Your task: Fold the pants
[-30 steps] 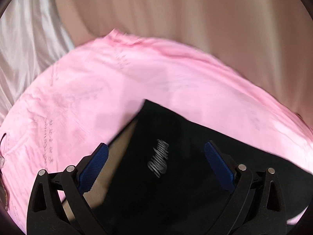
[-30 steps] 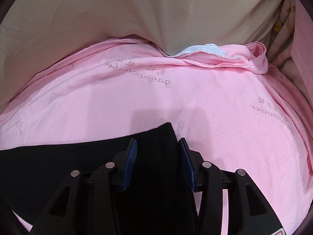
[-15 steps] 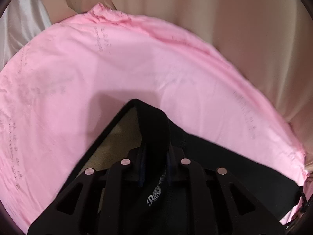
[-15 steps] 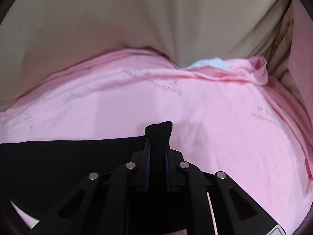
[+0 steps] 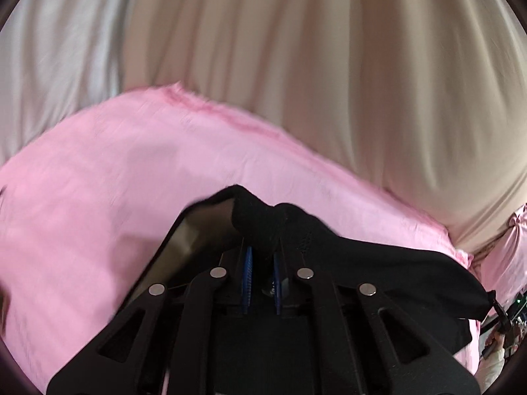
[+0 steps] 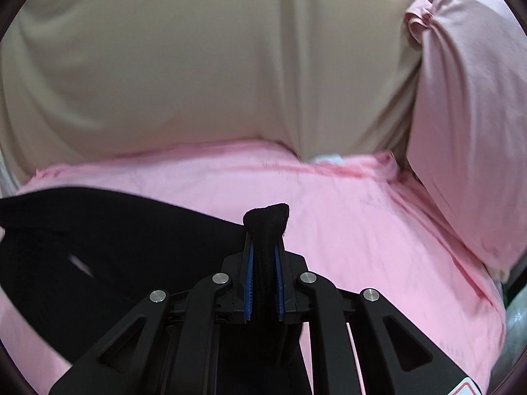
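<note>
I see the pants (image 5: 378, 263) as a black, matte knit garment lying partly on the pink sheet (image 5: 98, 197) of the bed, with both gripped ends lifted off it. The left claw (image 5: 262, 260) is clamped on a bunched fold of the fabric; a lighter, tan inner face shows where the cloth opens just left of that fold. The right claw (image 6: 265, 263) is clamped on another bunched corner, which sticks up as a small peak between its blue ribbed pads (image 6: 249, 279). In the right wrist view the pants (image 6: 115, 237) stretch away leftward as a wide dark band. The sheet is smooth pink cloth with faint printed marks, too blurred to read. A beige draped fabric (image 6: 197, 65) rises behind the bed, and a pink pillow (image 6: 461, 131) stands at the right. The lower part of the garment is hidden behind both claws.
</note>
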### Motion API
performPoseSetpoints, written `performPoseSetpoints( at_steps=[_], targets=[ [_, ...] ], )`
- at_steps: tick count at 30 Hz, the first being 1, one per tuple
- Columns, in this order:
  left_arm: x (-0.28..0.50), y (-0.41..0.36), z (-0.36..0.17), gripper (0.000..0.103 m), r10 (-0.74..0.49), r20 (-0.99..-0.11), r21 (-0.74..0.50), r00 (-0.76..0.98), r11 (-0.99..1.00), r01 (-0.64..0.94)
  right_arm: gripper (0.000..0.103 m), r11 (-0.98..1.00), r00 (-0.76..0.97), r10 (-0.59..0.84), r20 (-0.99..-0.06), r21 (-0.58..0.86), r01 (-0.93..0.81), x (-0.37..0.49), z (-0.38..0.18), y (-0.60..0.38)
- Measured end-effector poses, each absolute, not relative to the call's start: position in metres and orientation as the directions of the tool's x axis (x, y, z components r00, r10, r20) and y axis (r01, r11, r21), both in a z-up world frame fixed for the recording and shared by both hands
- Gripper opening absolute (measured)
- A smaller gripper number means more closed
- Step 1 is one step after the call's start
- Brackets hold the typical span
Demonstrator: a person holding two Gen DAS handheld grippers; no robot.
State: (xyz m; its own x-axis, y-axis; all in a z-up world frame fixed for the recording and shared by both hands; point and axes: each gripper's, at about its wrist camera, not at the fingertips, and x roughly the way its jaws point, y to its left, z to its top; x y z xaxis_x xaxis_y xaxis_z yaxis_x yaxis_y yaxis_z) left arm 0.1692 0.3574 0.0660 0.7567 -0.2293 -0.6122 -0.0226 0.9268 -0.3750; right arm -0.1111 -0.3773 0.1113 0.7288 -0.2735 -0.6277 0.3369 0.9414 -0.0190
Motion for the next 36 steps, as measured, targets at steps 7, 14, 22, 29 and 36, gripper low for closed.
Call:
performPoseSetpoints(
  at_steps=[7, 14, 22, 29, 36],
  targets=[
    [0.103, 0.382, 0.006, 0.066, -0.121, -0.695, -0.382, 0.708, 0.897, -0.222, 0.024, 0.889, 0.594, -0.38, -0.709, -0.104, 0.446, -0.159, 0.057, -0.373],
    [0.116, 0.365, -0.007, 0.098, -0.374, -0.63, -0.676, 0.681, 0.696, -0.243, 0.038, 0.852, 0.68, -0.38, -0.627, 0.048, 0.521, -0.201, 0.084, -0.367],
    [0.16, 0.343, -0.007, 0.008, -0.379, -0.679, -0.637, 0.628, 0.729, -0.249, 0.044, 0.87, 0.71, -0.302, -0.637, 0.121, 0.478, -0.212, 0.077, -0.326],
    [0.11, 0.376, 0.032, 0.007, -0.31, -0.655, -0.614, 0.689, 0.75, -0.247, 0.047, 0.852, 0.749, -0.149, -0.646, 0.3, 0.429, -0.211, 0.066, -0.322],
    [0.123, 0.385, -0.03, 0.007, -0.294, -0.748, -0.582, 0.595, 0.722, -0.375, 0.047, 0.791, 0.789, 0.068, -0.61, 0.515, 0.33, -0.157, 0.074, -0.315]
  ],
)
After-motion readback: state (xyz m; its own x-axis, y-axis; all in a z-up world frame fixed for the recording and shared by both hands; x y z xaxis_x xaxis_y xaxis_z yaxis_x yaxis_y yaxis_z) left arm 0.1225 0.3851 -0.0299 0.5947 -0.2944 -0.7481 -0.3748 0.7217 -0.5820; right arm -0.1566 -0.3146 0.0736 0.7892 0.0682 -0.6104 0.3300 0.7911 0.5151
